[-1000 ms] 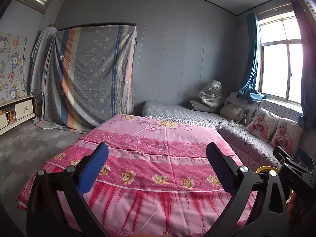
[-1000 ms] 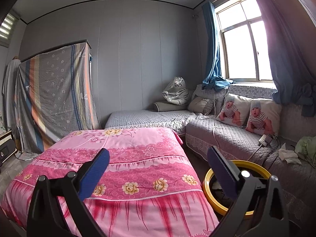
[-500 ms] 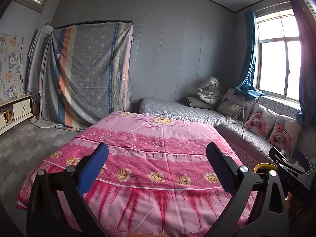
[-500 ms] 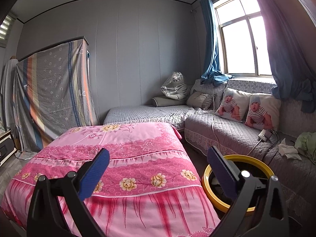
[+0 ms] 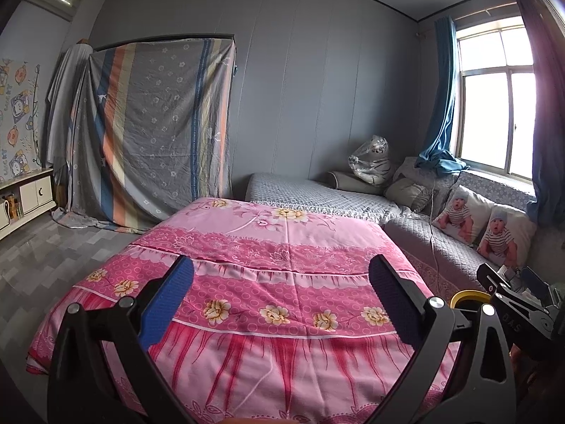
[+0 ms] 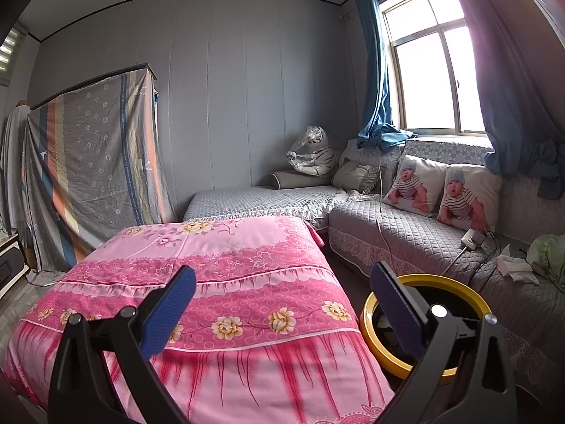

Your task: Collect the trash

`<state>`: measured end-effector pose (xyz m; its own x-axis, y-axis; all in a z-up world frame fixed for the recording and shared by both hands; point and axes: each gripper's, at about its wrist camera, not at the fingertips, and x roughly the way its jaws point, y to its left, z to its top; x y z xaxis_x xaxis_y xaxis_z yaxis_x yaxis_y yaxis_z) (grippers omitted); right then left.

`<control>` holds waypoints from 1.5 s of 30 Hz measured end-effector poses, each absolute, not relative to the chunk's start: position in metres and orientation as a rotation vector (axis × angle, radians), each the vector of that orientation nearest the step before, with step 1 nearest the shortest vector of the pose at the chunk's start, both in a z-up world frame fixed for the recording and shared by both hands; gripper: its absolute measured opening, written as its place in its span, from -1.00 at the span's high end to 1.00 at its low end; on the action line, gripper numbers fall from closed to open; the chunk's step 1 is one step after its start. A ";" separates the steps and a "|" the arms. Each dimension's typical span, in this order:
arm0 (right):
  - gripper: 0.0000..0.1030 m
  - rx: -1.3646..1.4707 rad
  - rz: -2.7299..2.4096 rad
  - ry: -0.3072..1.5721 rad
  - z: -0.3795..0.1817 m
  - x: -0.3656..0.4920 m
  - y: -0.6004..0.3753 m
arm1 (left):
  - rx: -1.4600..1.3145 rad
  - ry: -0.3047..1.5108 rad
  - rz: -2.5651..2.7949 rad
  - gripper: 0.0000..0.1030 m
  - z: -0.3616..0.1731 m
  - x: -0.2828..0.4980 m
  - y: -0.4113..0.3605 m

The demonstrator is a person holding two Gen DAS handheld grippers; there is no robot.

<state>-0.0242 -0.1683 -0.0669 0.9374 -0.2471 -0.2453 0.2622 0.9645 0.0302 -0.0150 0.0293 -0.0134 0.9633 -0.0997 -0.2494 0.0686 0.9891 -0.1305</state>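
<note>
A yellow-rimmed trash bin (image 6: 469, 286) stands on the floor between the pink bed and the grey sofa; its rim also shows in the left wrist view (image 5: 468, 296). A crumpled white tissue (image 6: 513, 265) lies on the sofa seat at the right. My right gripper (image 6: 282, 304) is open and empty, held above the foot of the bed beside the bin. My left gripper (image 5: 280, 300) is open and empty above the bed's foot; the right gripper's body (image 5: 519, 314) shows at its right edge.
The pink floral bed (image 5: 282, 247) fills the middle. A grey quilted sofa (image 6: 406, 233) with two baby-print cushions (image 6: 441, 190), a charger and cable (image 6: 473, 238) and a green cloth (image 6: 549, 251) runs along the right. A covered wardrobe (image 5: 152, 134) stands at the left.
Both grippers have tilted slightly, so the room has shifted in both views and more of the yellow bin shows in the right wrist view. Both stay open and empty.
</note>
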 end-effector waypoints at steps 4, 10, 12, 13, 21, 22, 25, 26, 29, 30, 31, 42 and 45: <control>-0.86 0.064 -0.262 0.250 -0.069 -0.023 -0.168 | -0.125 0.267 -0.094 -0.84 -0.014 -0.014 0.029; -0.86 0.065 -0.264 0.255 -0.068 -0.022 -0.170 | -0.126 0.272 -0.097 -0.84 -0.015 -0.012 0.030; -0.86 0.066 -0.265 0.256 -0.068 -0.022 -0.171 | -0.127 0.274 -0.100 -0.84 -0.015 -0.011 0.030; -0.86 0.067 -0.266 0.258 -0.068 -0.022 -0.171 | -0.128 0.275 -0.101 -0.84 -0.015 -0.010 0.030; -0.86 0.070 -0.267 0.260 -0.068 -0.022 -0.173 | -0.127 0.283 -0.110 -0.84 -0.017 -0.006 0.029; -0.86 0.070 -0.267 0.261 -0.068 -0.022 -0.173 | -0.128 0.283 -0.110 -0.84 -0.017 -0.007 0.029; -0.86 0.070 -0.268 0.262 -0.068 -0.022 -0.173 | -0.126 0.287 -0.111 -0.84 -0.018 -0.006 0.029; -0.86 0.070 -0.268 0.262 -0.068 -0.022 -0.173 | -0.125 0.288 -0.113 -0.84 -0.018 -0.005 0.029; -0.86 0.072 -0.269 0.266 -0.069 -0.023 -0.173 | -0.126 0.292 -0.117 -0.84 -0.019 -0.002 0.029; -0.86 0.071 -0.269 0.264 -0.068 -0.022 -0.173 | -0.127 0.295 -0.121 -0.84 -0.019 -0.001 0.029; -0.86 0.071 -0.270 0.265 -0.068 -0.022 -0.173 | -0.128 0.296 -0.123 -0.84 -0.019 -0.001 0.029; -0.86 0.072 -0.269 0.266 -0.068 -0.022 -0.174 | -0.131 0.302 -0.135 -0.84 -0.020 0.002 0.029; -0.86 0.074 -0.269 0.268 -0.068 -0.022 -0.175 | -0.127 0.302 -0.138 -0.84 -0.020 0.002 0.028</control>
